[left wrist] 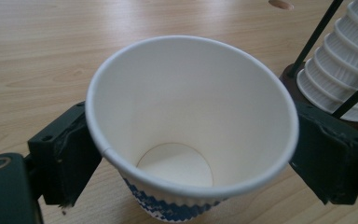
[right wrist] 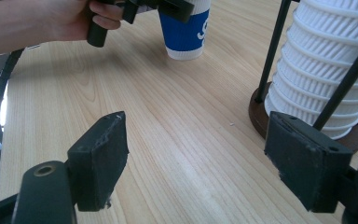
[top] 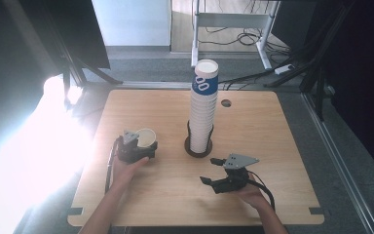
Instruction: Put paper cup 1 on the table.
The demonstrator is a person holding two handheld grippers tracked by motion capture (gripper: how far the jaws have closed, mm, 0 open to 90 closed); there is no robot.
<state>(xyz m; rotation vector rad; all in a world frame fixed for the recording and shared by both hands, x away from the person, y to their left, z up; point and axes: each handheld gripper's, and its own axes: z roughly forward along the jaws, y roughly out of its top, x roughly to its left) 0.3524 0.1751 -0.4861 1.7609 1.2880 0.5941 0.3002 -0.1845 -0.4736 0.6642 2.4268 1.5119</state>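
Left gripper (top: 143, 146) jaws loose around upright paper cup (left wrist: 191, 126), right gripper (right wrist: 205, 163) jaws open, empty

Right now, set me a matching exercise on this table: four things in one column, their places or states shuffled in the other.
1. single cup
2. cup stack
3. right claw
4. round hole

a. stands in the dark holder
b. open over bare wood, nothing between its jaws
c. upright, flanked by the left claw
d. near the far edge of the table

Pairs: 1-c, 2-a, 3-b, 4-d
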